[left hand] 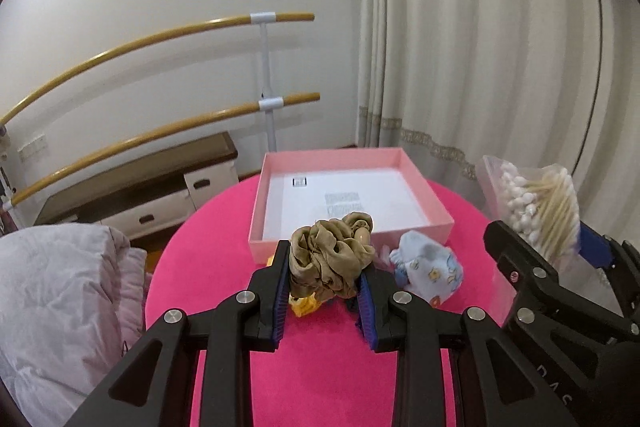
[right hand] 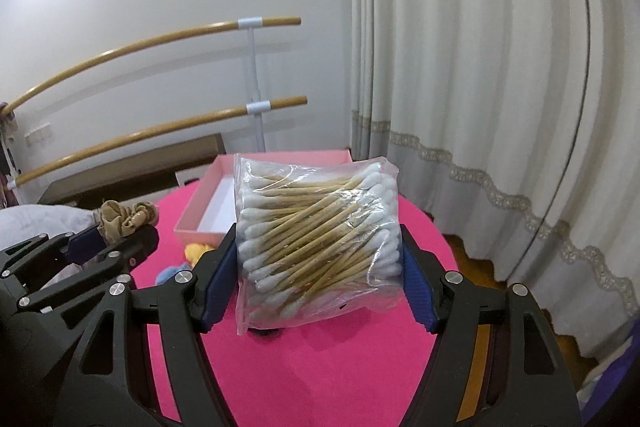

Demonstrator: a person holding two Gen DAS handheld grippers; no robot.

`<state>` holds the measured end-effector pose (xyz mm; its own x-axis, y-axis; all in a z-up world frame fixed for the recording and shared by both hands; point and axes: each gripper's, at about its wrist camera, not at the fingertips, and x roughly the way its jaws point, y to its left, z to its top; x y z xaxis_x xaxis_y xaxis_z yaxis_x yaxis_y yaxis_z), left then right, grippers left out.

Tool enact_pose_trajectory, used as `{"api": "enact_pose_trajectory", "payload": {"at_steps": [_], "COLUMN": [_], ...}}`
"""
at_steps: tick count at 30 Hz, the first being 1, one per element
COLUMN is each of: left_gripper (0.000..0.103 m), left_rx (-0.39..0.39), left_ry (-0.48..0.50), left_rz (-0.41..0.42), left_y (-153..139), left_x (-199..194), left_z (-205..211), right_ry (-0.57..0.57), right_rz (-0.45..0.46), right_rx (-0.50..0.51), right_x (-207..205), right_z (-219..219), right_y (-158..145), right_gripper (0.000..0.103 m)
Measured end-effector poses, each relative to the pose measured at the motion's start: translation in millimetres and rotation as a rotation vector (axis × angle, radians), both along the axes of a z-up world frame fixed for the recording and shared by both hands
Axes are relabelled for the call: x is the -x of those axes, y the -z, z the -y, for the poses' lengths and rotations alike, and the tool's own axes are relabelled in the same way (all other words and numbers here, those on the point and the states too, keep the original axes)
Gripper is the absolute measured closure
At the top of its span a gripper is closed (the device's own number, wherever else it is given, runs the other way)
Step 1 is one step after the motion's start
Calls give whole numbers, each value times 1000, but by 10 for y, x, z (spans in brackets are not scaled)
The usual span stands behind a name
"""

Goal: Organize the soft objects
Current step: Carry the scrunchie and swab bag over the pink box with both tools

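Lying just beyond both loads, the box [left hand: 352, 203] was nearer the scrunchie [left hand: 332, 255] clenched in the left jaws; the swab bag [right hand: 318, 247] was gripped by the right jaws.

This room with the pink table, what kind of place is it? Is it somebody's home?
Probably a room in a home, maybe a bedroom. There are long curtains, a low cabinet with drawers by the wall, and a rumpled quilt beside the round pink table. The two wooden rails on the wall are unusual, so I'm not certain.
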<state>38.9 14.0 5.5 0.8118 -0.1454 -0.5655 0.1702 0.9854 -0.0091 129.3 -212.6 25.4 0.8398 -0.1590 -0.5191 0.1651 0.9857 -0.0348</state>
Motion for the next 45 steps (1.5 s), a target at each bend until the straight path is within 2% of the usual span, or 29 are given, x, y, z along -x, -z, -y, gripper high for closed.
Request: {"api": "enact_pose_trajectory", "payload": {"at_steps": [9, 22, 37, 45], "left_gripper": [76, 76, 76, 77], "left_rx": [24, 55, 54, 45], "left_ry": [-24, -60, -60, -67], "left_rz": [79, 144, 141, 118], "left_y": [-142, -142, -120, -111], "left_x": [292, 537, 445, 215], "left_z": [-49, -67, -51, 1], "right_ry": [22, 60, 76, 66], "right_rz": [94, 197, 212, 185], "right_rx": [22, 68, 86, 67], "right_x": [177, 336, 306, 197], "right_z": [-84, -134, -217, -162], "right_y": [-164, -251, -203, -235], "right_gripper": [34, 34, 34, 34]}}
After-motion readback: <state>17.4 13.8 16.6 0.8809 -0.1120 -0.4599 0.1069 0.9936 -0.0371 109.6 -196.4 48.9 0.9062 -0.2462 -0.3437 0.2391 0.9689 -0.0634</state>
